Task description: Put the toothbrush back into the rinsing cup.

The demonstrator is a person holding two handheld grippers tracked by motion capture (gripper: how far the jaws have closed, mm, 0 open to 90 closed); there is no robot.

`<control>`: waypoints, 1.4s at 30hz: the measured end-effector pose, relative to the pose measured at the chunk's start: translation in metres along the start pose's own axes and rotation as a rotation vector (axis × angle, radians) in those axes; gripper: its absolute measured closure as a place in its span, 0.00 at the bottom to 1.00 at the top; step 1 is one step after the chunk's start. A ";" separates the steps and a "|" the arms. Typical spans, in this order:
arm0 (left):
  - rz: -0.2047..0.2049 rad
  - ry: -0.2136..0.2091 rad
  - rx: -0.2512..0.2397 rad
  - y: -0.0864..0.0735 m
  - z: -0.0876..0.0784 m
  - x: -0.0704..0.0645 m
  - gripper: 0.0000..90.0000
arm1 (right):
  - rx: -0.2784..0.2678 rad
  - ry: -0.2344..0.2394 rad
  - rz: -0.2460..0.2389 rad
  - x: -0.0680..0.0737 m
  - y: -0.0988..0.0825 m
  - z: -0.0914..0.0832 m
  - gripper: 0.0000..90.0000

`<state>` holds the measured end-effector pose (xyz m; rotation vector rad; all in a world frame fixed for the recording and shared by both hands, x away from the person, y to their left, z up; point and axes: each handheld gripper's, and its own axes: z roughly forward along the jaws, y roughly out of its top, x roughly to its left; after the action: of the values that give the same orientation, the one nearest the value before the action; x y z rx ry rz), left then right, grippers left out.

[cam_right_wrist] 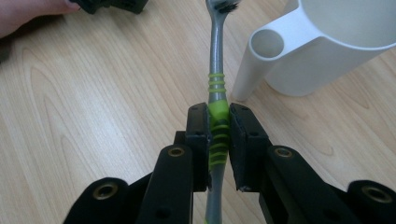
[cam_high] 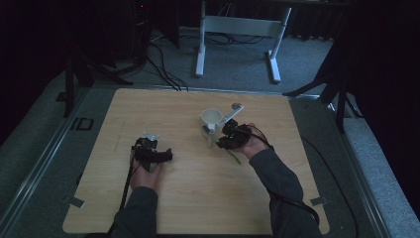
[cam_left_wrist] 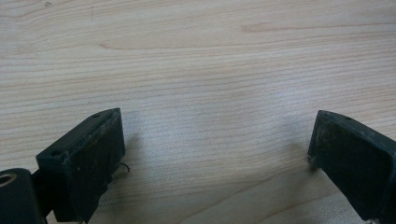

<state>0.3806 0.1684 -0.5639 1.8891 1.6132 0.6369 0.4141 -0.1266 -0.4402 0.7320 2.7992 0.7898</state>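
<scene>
A: Right gripper [cam_right_wrist: 218,135] status?
B: Clamped on the toothbrush [cam_right_wrist: 216,88] at its green grip, just beside the white cup [cam_right_wrist: 327,51] with its side tube, above the wooden surface [cam_high: 198,198].
A: Left gripper [cam_left_wrist: 217,154]?
B: Jaws wide apart, holding nothing, low over bare wood.

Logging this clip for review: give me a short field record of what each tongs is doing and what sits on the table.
surface: wooden table
right tongs: shut on the toothbrush, gripping its green-ribbed handle
toothbrush: grey and green, head pointing away from the tongs
cup: white, with a tube-shaped side holder, standing just beside the toothbrush
left tongs: open, nothing between the jaws, over bare wood
left hand: resting on the table, apart from the cup
</scene>
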 end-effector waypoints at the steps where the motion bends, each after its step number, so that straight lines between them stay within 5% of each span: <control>1: 0.000 0.000 0.000 0.000 0.000 0.000 0.04 | -0.004 0.001 0.005 0.000 0.000 -0.001 0.88; 42: 0.000 0.000 0.000 0.000 0.000 0.000 0.04 | -0.167 -0.057 0.091 -0.012 0.002 -0.025 0.88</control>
<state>0.3805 0.1683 -0.5639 1.8886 1.6133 0.6372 0.4188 -0.1421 -0.4179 0.8431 2.6264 0.9871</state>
